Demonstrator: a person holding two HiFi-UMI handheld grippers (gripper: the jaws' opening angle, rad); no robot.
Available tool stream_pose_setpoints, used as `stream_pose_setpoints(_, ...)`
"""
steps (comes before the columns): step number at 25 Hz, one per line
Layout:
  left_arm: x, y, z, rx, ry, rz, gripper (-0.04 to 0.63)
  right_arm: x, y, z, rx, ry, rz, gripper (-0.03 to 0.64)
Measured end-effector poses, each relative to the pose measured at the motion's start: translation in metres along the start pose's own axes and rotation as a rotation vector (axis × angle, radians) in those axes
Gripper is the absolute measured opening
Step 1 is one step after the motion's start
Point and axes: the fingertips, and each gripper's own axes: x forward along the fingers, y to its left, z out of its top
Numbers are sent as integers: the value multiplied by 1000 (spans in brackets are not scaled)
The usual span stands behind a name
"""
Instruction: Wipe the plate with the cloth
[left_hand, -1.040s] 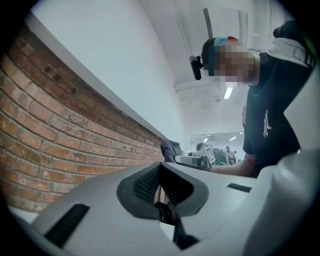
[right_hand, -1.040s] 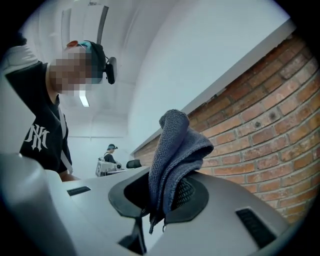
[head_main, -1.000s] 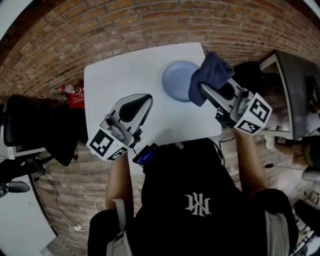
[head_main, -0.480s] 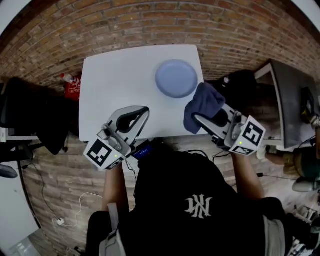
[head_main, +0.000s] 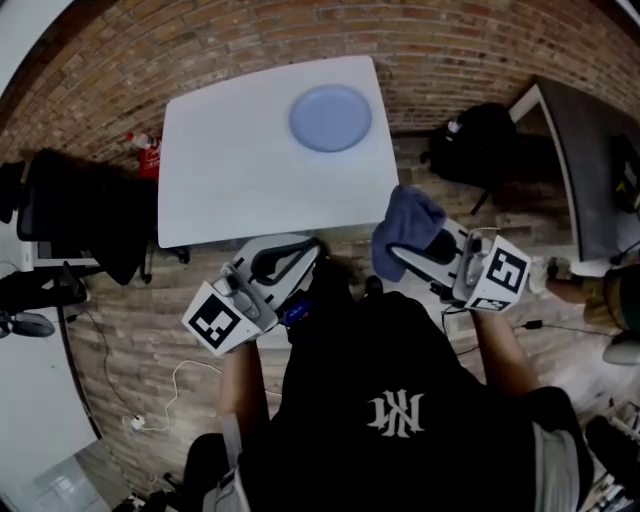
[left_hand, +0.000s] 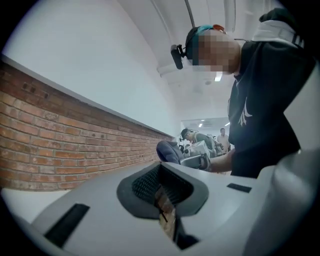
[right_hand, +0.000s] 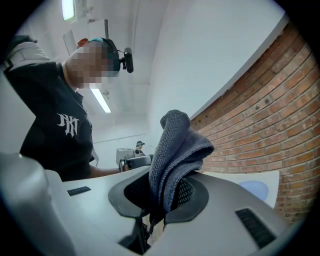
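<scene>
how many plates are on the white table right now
1. The blue plate lies flat near the far right corner of the white table. The whole tabletop shows in the head view, so no other plate seems hidden.

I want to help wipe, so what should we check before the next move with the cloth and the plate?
1. Cloth gripped by the right gripper: ok, its jaws are shut on it.
2. Left gripper free: ok, jaws together with nothing between them.
3. Plate lying flat on the table with nothing on it: ok.
4. Cloth touching the plate: not ok, both grippers hang off the table's near edge, close to the person.
5. Plate dirty or clean: cannot tell.
</scene>
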Motion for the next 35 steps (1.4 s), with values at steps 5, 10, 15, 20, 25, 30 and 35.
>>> stream_pose_setpoints(5,-10,-33,-3,-57,-28,11,2,-17,20,-13,5,13,14,72)
stream_pose_setpoints(10,-15,-42,2,-74,-69,-8,2,-19,43,-17,-19,26,12,72)
stream_pose_setpoints(15,-17,-59,1,-86,-71,-56,2,-16,67,-15,-27,14,-23,72)
stream_pose_setpoints(20,-46,-80,-10,-82,-44,-82,2,-4,94,-31,-26,51,-43,72)
stream_pose_setpoints(25,-78,-93,-36,-148,-47,-78,2,11,121,-50,-36,67,-65,72)
stream_pose_setpoints(30,-93,-99,-49,-170,-51,-88,2,20,131,-67,-15,78,-89,72)
stream_pose_setpoints(35,-108,-98,-49,-157,-40,-99,2,13,137,-76,-11,100,-125,72)
